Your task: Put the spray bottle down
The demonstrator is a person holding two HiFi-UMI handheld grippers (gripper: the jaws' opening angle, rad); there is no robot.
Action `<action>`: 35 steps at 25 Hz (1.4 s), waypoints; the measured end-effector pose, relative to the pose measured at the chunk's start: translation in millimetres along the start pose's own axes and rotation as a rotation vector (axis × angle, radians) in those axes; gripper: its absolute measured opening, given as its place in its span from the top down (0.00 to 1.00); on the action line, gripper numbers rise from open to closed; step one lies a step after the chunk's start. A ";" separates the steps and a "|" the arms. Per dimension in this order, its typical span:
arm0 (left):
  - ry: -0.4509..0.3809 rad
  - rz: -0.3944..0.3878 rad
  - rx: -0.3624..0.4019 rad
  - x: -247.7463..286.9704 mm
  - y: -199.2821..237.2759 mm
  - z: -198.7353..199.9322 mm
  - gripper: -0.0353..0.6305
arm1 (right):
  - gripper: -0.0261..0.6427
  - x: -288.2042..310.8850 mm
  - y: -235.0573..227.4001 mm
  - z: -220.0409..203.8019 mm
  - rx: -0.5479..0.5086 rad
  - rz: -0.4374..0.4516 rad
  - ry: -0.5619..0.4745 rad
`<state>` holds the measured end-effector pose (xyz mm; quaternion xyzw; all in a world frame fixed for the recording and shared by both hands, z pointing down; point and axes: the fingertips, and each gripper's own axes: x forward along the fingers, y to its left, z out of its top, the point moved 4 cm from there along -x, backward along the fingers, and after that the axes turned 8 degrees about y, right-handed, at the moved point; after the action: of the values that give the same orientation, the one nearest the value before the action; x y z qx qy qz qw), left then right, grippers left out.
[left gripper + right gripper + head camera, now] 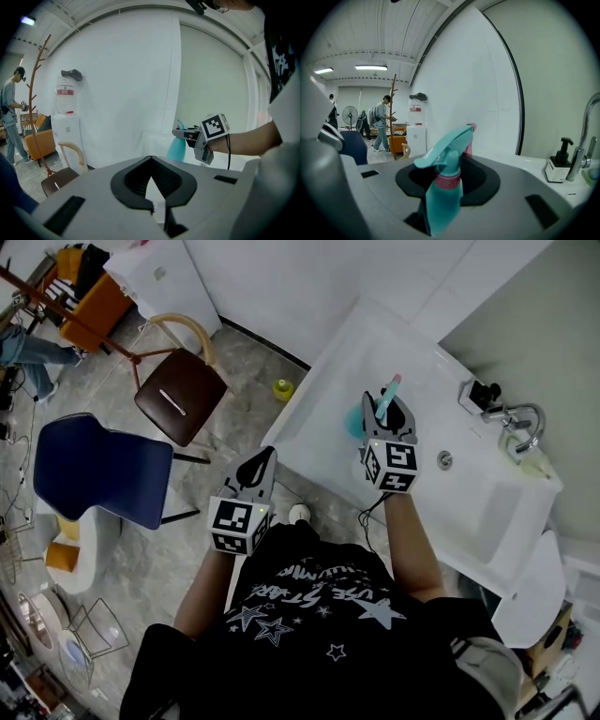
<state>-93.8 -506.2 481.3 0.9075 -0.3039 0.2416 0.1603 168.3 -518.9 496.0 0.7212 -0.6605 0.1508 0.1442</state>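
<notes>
Right gripper (449, 174), fingers (483, 182) closed on teal spray bottle (443, 201), upright

A white table (347, 371) with a sink stands by the white wall (309, 277). Left of it, on the grey stone floor (246, 413), sit a brown chair (180, 401) and a blue chair (98, 470).

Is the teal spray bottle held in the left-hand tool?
No, the teal spray bottle sits clamped between the jaws of the right tool, while the left tool holds nothing.
</notes>
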 end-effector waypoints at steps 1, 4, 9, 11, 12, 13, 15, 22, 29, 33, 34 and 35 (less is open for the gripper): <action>0.002 0.000 -0.002 0.4 0.0 -0.7 0.92 | 0.74 -0.1 0.5 -0.7 0.002 -0.001 -0.001; 0.001 0.006 0.009 1.9 0.5 -2.8 0.92 | 0.73 0.1 2.2 -2.4 0.006 0.002 -0.007; -0.001 -0.002 -0.004 0.1 -7.3 0.3 0.92 | 0.71 -2.2 4.2 -6.0 0.013 0.011 0.006; -0.005 0.002 0.003 -2.4 -9.9 0.7 0.92 | 0.66 -2.9 5.8 -9.4 0.000 0.024 0.031; -0.008 0.006 0.010 -3.8 -11.0 0.6 0.92 | 0.63 -3.4 6.7 -11.3 -0.010 0.033 0.043; -0.010 0.010 0.015 -5.2 -12.4 0.5 0.92 | 0.60 -4.5 7.5 -13.3 -0.018 0.042 0.054; -0.013 0.018 0.012 -8.4 -16.5 0.2 0.92 | 0.58 -9.1 8.7 -17.2 -0.028 0.060 0.068; -0.039 0.054 0.005 -28.1 -52.8 -4.3 0.92 | 0.57 -53.5 2.2 -30.1 -0.025 0.103 0.065; -0.083 0.113 -0.021 -71.3 -110.9 -20.8 0.92 | 0.57 -124.6 -8.4 -32.9 -0.048 0.151 0.033; -0.108 0.147 -0.025 -95.5 -154.2 -31.4 0.92 | 0.61 -174.5 -18.9 -35.4 -0.060 0.192 0.015; -0.112 0.155 -0.023 -100.7 -165.8 -34.3 0.92 | 0.64 -186.5 -21.7 -36.8 -0.064 0.203 0.008; -0.115 0.162 -0.021 -105.8 -177.8 -37.4 0.92 | 0.67 -198.2 -24.7 -38.5 -0.067 0.213 0.000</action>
<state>-68.6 -303.9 430.1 0.8906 -0.3875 0.1982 0.1323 175.6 -320.9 450.1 0.6417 -0.7382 0.1428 0.1514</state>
